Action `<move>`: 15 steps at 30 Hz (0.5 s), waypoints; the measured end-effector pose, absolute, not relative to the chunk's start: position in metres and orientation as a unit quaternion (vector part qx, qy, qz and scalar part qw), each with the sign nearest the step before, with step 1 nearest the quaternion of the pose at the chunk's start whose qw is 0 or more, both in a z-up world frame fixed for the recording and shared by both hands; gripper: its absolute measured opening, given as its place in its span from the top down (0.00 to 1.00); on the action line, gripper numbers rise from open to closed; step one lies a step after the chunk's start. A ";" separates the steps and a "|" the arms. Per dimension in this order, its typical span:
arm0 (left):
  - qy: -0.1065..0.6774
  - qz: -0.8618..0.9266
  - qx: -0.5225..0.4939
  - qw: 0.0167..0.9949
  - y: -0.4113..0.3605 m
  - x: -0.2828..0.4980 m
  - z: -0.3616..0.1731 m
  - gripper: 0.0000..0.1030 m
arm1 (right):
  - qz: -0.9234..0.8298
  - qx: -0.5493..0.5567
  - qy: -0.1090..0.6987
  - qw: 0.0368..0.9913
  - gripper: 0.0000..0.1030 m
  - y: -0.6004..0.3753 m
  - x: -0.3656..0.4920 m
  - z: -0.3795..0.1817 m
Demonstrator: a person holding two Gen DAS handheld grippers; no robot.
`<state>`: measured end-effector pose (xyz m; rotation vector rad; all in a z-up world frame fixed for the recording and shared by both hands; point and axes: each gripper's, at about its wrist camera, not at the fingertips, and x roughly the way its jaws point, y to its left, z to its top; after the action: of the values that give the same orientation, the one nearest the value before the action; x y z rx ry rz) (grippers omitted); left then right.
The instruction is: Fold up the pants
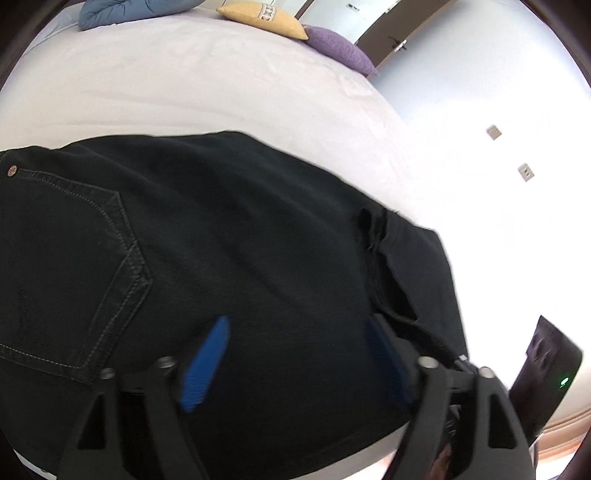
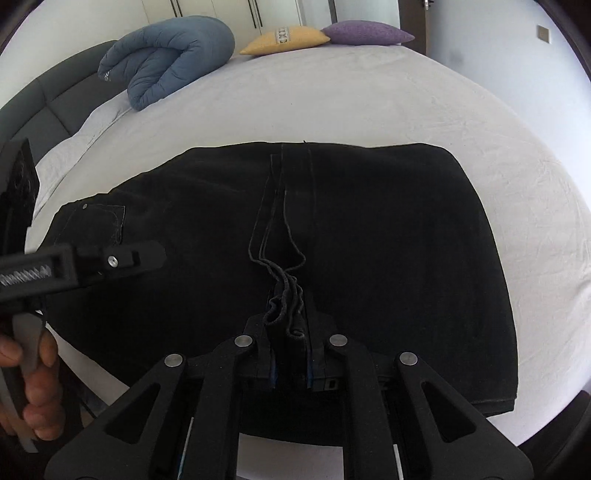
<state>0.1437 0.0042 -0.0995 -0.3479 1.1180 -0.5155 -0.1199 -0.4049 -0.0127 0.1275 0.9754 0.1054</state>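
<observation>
The black denim pants [image 2: 369, 240] lie flat on the pale grey bed sheet [image 2: 369, 103], already doubled into a broad rectangle. The long side of that rectangle runs crosswise in front of the right gripper [image 2: 290, 354]. A bunched band of hems and stitched edges [image 2: 284, 295] runs straight away from the right gripper's fingers [image 2: 267, 363] up the middle of the cloth. Those fingers are pressed close together and pinch the near end of that bunch, so the cloth lies ahead of them and to both sides.

To the left of that grip, the stitched back pocket [image 1: 74, 266] end of the pants lies under the left gripper [image 1: 295, 363]. Its blue-padded fingers [image 1: 205, 363] are spread wide with nothing between them, and they hang just above the dark denim without clearly touching it. In the right wrist view a person's hand [image 2: 33, 380] holds that gripper's handle at the left edge.

The coming move turns on the pinched bunch: only the right fingers have cloth, so carrying it away from the near edge along the crease seems the natural fold. The left fingers are nearer the pocket end and could pin it.

Far beyond the pants, a blue quilted bundle [image 2: 166, 59], a yellow cushion [image 2: 288, 40] and a purple cushion [image 2: 365, 33] lie at the head of the bed.
</observation>
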 end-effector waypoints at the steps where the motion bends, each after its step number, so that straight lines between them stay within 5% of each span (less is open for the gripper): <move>1: 0.522 -0.245 -0.172 0.799 0.001 0.144 -0.098 0.08 | 0.048 0.059 0.464 0.883 0.91 -0.404 -0.119 -0.012; 9: 0.560 -0.298 -0.245 0.734 -0.042 0.173 -0.097 0.00 | 0.024 -0.014 0.416 0.909 0.91 -0.381 -0.151 0.014; 15: 0.588 -0.307 -0.248 0.706 -0.065 0.196 -0.103 0.05 | 0.013 -0.104 0.385 0.917 0.91 -0.355 -0.165 0.023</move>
<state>0.1962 -0.0647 -0.1033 -0.5515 1.3071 -0.6832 -0.1647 -0.3550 0.0232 -0.2141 0.7919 0.0269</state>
